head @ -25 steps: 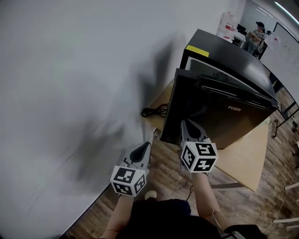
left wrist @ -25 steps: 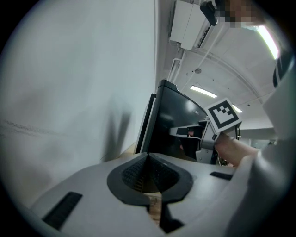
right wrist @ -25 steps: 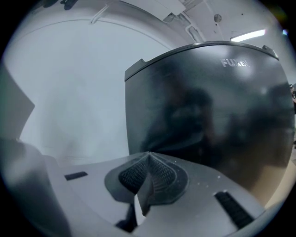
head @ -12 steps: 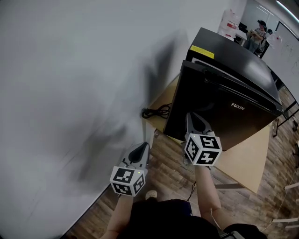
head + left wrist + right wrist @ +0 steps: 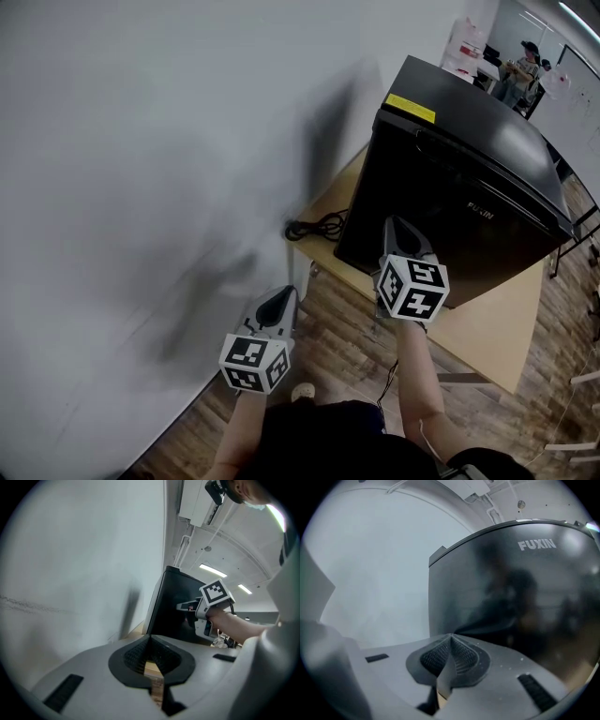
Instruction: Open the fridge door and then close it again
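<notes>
A black mini fridge [image 5: 469, 122] stands on a low wooden table [image 5: 497, 319] by the wall. Its door [image 5: 450, 234], marked FUXIN, lies flush against the body. My right gripper [image 5: 396, 223] is shut with nothing in it, and its tips sit at the lower left of the door front. In the right gripper view the dark door [image 5: 511, 597] fills the space just beyond the shut right gripper [image 5: 451, 635]. My left gripper [image 5: 287, 292] hangs lower left, apart from the fridge, shut and empty. The left gripper view shows the left gripper [image 5: 151, 637], the fridge [image 5: 171, 616] and the right gripper [image 5: 186, 606] at the door.
A coiled black cable [image 5: 314, 225] lies on the table's left end beside the fridge. A white wall [image 5: 141, 141] runs along the left. Wood floor [image 5: 328, 342] lies below my hands. A person sits at desks [image 5: 516, 66] far behind the fridge.
The fridge door, ajar a second ago, has swung shut against the body. My right gripper followed it in toward the fridge. The left gripper has hardly shifted.
</notes>
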`<state>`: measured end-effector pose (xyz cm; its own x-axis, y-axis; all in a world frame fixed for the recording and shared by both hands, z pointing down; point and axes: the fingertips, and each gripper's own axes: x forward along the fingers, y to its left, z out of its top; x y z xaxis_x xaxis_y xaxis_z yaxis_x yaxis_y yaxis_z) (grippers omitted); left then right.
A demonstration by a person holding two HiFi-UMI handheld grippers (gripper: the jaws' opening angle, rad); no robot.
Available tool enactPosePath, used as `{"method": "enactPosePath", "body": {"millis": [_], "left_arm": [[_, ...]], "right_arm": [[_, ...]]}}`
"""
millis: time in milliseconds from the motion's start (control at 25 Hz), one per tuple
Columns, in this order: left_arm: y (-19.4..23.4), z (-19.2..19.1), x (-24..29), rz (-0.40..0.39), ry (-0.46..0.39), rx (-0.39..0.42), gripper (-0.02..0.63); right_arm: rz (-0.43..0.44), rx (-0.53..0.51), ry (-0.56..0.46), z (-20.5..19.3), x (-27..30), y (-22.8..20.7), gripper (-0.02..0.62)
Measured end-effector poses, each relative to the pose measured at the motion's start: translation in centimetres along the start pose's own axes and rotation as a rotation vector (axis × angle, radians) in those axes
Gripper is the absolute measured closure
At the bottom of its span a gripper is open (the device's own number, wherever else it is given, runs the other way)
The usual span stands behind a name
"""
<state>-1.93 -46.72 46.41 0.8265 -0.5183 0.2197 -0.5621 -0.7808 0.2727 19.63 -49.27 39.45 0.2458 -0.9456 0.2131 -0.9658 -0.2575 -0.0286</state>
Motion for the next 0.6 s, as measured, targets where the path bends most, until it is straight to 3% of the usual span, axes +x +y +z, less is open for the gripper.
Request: {"method": "enactPosePath", "body": {"millis": [200,600], "left_arm": [[0.6,0.3,0.3,0.01,-0.008,0.001,0.6],[0.6,0.5,0.2,0.003,-0.007,0.005,0.6]], "right_arm": [[-0.02,-0.059,0.011,-0.1,0.7,0.3,0.604],[0.004,0.026,0.006,0.1,0.4,0.5,0.604]]}}
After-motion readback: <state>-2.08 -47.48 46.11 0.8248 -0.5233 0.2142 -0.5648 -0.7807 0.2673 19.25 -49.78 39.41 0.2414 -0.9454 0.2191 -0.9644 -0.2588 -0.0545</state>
